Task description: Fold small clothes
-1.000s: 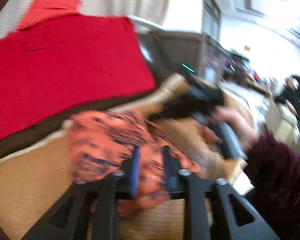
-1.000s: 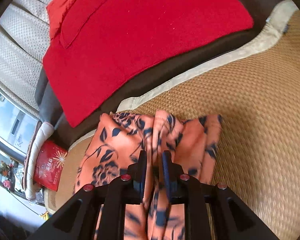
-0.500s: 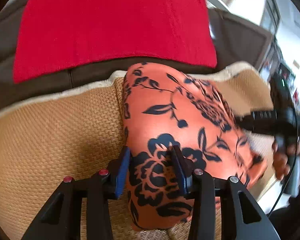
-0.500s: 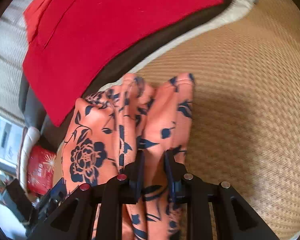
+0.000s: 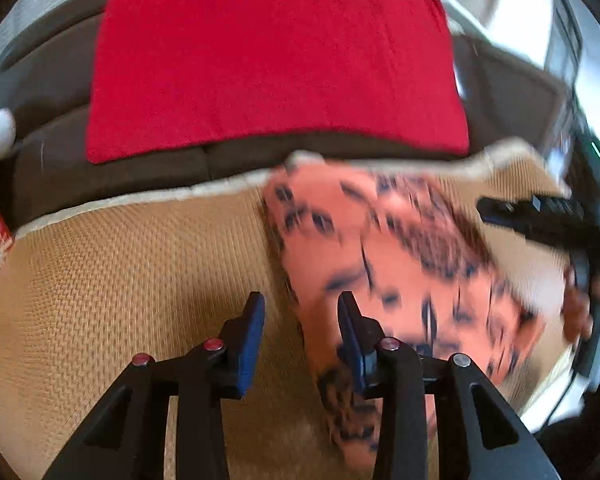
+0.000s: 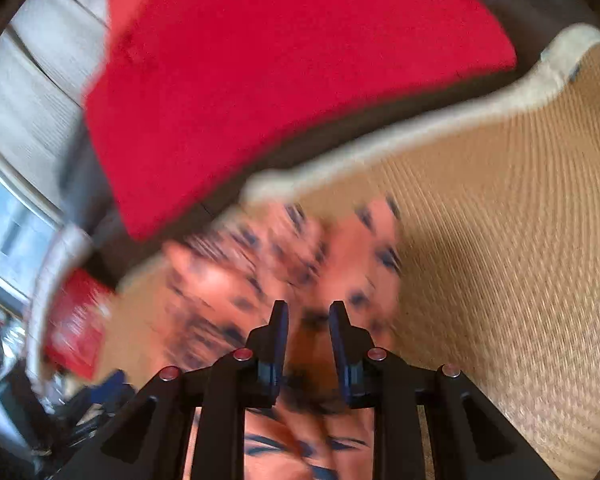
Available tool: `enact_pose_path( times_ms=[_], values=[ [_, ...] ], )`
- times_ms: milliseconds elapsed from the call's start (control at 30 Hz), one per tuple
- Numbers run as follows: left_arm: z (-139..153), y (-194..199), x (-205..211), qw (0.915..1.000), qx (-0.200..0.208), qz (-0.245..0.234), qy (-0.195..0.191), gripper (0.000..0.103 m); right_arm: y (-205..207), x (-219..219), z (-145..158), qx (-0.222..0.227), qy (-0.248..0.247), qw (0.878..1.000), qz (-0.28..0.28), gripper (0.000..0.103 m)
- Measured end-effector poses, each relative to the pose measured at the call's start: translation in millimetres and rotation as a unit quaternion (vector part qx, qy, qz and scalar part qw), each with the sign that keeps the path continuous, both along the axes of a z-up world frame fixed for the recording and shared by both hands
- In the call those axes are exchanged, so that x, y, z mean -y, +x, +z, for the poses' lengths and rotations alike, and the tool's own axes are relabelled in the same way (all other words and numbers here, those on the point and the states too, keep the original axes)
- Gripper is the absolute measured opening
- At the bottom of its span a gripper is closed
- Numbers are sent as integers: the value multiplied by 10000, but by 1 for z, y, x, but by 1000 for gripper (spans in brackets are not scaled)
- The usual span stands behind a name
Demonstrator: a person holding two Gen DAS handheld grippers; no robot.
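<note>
Left wrist view, jaws: the left gripper [image 5: 302, 308] stands part open, and its jaws have just been closing a little. Only the garment's near edge shows in the gap, hard by the pad at 3 o'clock. Neither pad presses on it.
Right wrist view, jaws: the right gripper [image 6: 308, 316] shows a narrow gap, and its jaws have just been opening. Orange cloth shows in and behind the gap, blurred, with no pinch visible. I read it as let go.
Garment: the floral garment [image 5: 400, 264] lies on the woven mat [image 5: 120, 280], spreading from 12 to 4 o'clock of the left jaws. In the right view it fans from 10 to 1 o'clock of the jaws and runs under them toward 6.
Change: half a second ago the cloth filled the left gap, and the right pads sat close on a raised pleat. Now the left jaws stand over the garment's 9 o'clock edge, mostly above bare mat, and the right pads stand wider.
Meaning: probably one fold is laid and both grips are released. A further fold or some smoothing seems due, but the blur hides how neat the fold is.
Surroundings: a red cloth [image 5: 276, 64] lies at 12 o'clock on the dark sofa seat [image 5: 48, 92], beyond the mat's pale border. A red packet [image 6: 76, 324] sits at 9 o'clock in the right view.
</note>
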State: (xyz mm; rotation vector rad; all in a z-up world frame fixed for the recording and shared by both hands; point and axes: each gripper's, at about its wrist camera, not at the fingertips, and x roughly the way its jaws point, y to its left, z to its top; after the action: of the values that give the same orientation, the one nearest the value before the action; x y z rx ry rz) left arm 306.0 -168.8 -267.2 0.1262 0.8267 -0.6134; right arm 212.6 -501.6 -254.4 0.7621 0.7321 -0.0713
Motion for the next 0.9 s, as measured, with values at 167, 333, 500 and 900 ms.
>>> enact_pose_path(
  times_ms=[167,333,500,900],
  values=[
    [-9,26,20,9995,-175,232,-113,39,27,-21,15,565,386,9969,390,25],
    [-34,45,52,9965,-247,309,731,39,77,-25,-18,-204,604,9975,304,25],
    [-37,44,54,9947,-295,299,941,40,86,-13,-50,-627,974,9931,163,23],
    [-5,-44,43,9936,152,-131,1114,70,-21,-48,6,-251,428,9963,708,26]
  ],
)
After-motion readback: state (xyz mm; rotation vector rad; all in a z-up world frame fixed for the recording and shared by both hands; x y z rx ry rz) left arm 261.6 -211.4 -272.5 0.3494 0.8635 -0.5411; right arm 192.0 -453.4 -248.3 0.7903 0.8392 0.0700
